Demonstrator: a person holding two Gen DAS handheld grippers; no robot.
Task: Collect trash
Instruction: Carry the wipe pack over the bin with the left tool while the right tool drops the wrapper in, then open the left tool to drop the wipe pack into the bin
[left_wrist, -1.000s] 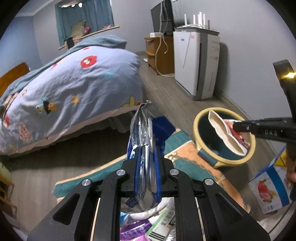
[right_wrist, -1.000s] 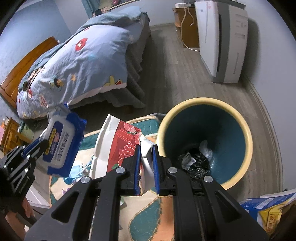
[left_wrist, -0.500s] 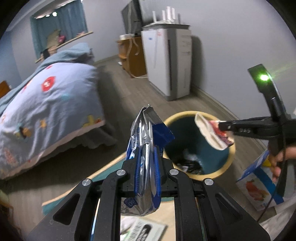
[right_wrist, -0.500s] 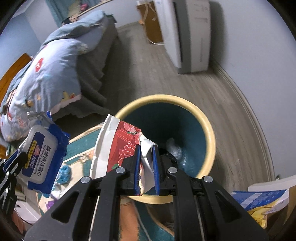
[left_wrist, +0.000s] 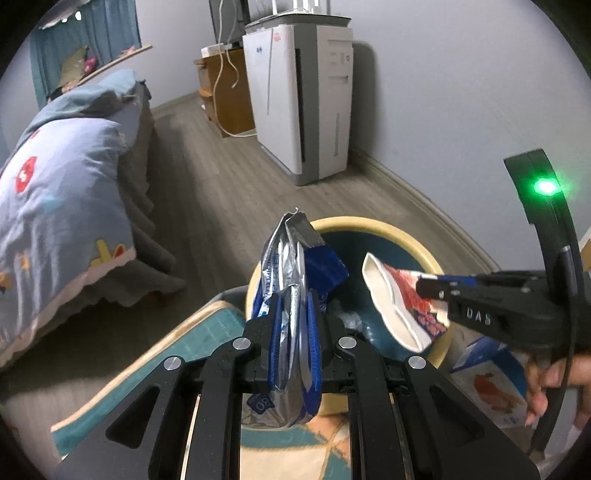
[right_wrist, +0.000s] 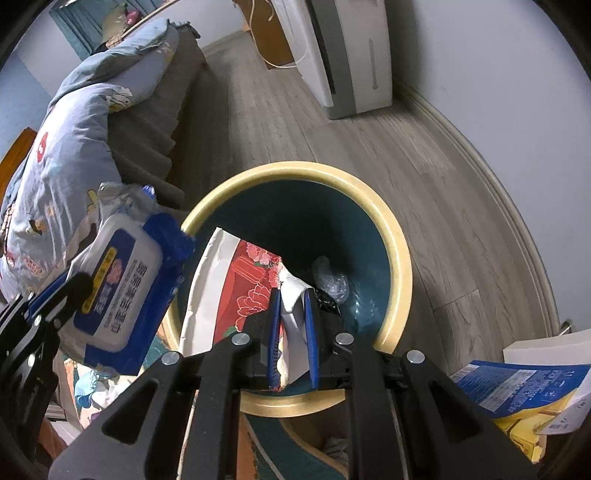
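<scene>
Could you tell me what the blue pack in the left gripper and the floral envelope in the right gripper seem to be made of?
Blue pack: soft plastic film, foil-like silvery inside, judging by its crinkles and shine. Floral envelope: likely matte paper, with crisp folds and a white inner face.

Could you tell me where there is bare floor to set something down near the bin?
Bare wood floor lies between the bin, the white appliance and the bed, and along the baseboard on the bin's right. It is crowded on the rug and by the blue carton at the near right.
</scene>
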